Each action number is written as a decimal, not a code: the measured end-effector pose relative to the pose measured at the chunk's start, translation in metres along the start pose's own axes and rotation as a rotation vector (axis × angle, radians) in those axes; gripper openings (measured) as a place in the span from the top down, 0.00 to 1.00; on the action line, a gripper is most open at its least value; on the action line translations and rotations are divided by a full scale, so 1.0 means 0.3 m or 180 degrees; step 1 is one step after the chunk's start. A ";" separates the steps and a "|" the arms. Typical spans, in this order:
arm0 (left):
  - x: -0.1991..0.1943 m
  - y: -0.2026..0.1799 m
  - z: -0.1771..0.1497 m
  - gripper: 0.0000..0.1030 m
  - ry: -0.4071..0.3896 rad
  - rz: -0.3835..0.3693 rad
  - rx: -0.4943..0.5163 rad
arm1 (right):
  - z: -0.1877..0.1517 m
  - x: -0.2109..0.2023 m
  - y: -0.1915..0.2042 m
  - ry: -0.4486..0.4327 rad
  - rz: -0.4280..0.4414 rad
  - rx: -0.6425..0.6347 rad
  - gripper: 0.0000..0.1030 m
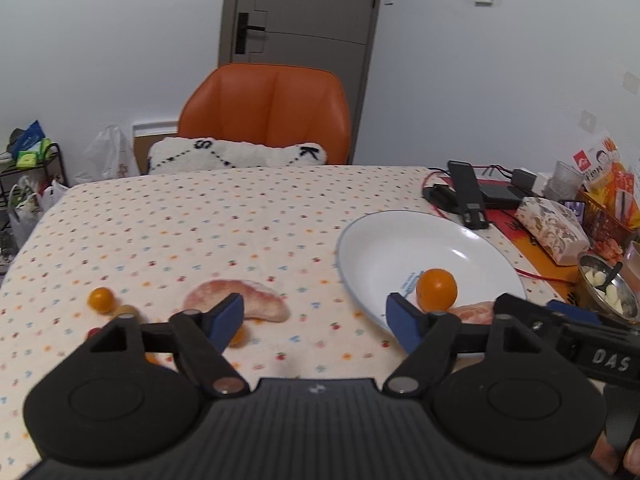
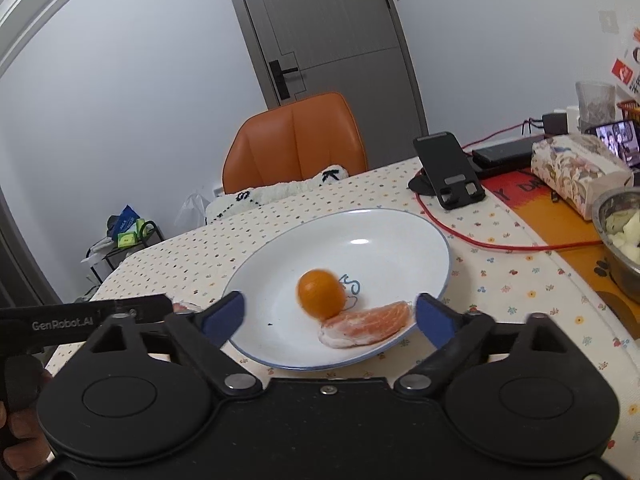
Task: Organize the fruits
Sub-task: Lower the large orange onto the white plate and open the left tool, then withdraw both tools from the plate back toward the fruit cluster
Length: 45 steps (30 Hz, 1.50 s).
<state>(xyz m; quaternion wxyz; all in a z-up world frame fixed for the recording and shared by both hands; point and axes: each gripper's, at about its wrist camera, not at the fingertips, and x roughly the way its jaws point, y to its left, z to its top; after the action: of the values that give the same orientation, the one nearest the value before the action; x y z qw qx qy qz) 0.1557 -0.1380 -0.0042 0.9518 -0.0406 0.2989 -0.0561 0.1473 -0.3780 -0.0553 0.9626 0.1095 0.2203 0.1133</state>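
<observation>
We see two handheld grippers over a table, both empty. The left gripper (image 1: 314,318) has its jaws spread wide, low in the frame; the right gripper (image 2: 330,318) is likewise spread, framing the near rim of a white plate (image 2: 400,236).

In the plate's centre sits a small orange fruit (image 2: 321,293), blurred as if rolling, touching a peeled pomelo segment (image 2: 366,326) at its lower right.

In the left view, a second pomelo segment (image 1: 256,296) lies on the cloth at lower centre, just behind the left blue pad. A small orange fruit (image 1: 101,299) sits at lower left, and another small fruit (image 1: 237,337) peeks out below the pad.

We judge the next step is fetching the loose segment. To do it well, we would centre the jaws across its narrow middle and close gently, since the flesh looks soft and could tear.

The tablecloth (image 1: 180,232) is cream with small coloured dots. An orange chair (image 1: 266,114) stands at upper centre before a grey door (image 1: 304,8). A phone stand (image 2: 450,168), a red cable (image 2: 480,240) and a metal bowl (image 2: 618,236) crowd the right edge.
</observation>
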 end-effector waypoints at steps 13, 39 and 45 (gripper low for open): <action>-0.131 0.143 -0.056 0.10 -0.0184 0.0116 -0.0169 | -0.008 -0.025 0.072 0.0115 0.0176 0.0019 0.00; -0.221 0.382 -0.204 0.09 -0.0155 0.0378 -0.0554 | -0.088 0.038 0.304 0.0536 0.0422 -0.0535 0.00; -0.210 0.419 -0.209 0.11 -0.0201 0.0400 -0.0652 | -0.091 0.074 0.332 0.0654 0.0543 -0.0524 0.00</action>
<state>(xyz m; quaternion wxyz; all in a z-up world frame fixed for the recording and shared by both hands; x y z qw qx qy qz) 0.0787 -0.0081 -0.0340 0.9532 -0.1206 0.2749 0.0359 0.1376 -0.2730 -0.0622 0.9276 0.0363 0.2975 0.2230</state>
